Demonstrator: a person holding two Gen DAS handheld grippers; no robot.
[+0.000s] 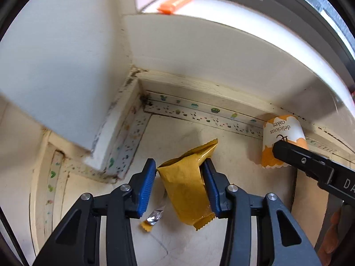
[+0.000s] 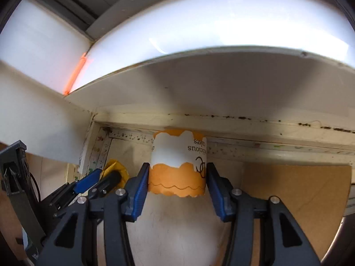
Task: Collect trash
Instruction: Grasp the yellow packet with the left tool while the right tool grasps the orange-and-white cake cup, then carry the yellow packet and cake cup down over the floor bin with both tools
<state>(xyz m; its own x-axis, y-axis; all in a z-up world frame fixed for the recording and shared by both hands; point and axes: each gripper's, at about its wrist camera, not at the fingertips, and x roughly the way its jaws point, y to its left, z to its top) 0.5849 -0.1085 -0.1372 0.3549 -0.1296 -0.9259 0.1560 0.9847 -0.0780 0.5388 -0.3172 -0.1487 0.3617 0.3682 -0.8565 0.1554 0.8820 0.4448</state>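
Observation:
A crumpled mustard-yellow wrapper (image 1: 186,186) lies on the pale floor in a corner. My left gripper (image 1: 179,177) points down over it, both blue pads against its sides. To the right, an orange and white paper cake cup (image 1: 281,133) printed "delicious cakes" stands by the skirting. One black finger (image 1: 299,159) of the right gripper reaches it. In the right wrist view, my right gripper (image 2: 176,181) has its pads tight on both sides of the cup (image 2: 177,159). The left gripper (image 2: 99,177) and the wrapper (image 2: 117,166) show at its left.
A small foil and yellow scrap (image 1: 153,218) lies on the floor by the left pad. A white sill (image 1: 221,44) overhangs the corner, with an orange object (image 1: 177,1) on it. Stained skirting (image 1: 199,84) lines both walls. Brown cardboard (image 2: 299,195) lies at the right.

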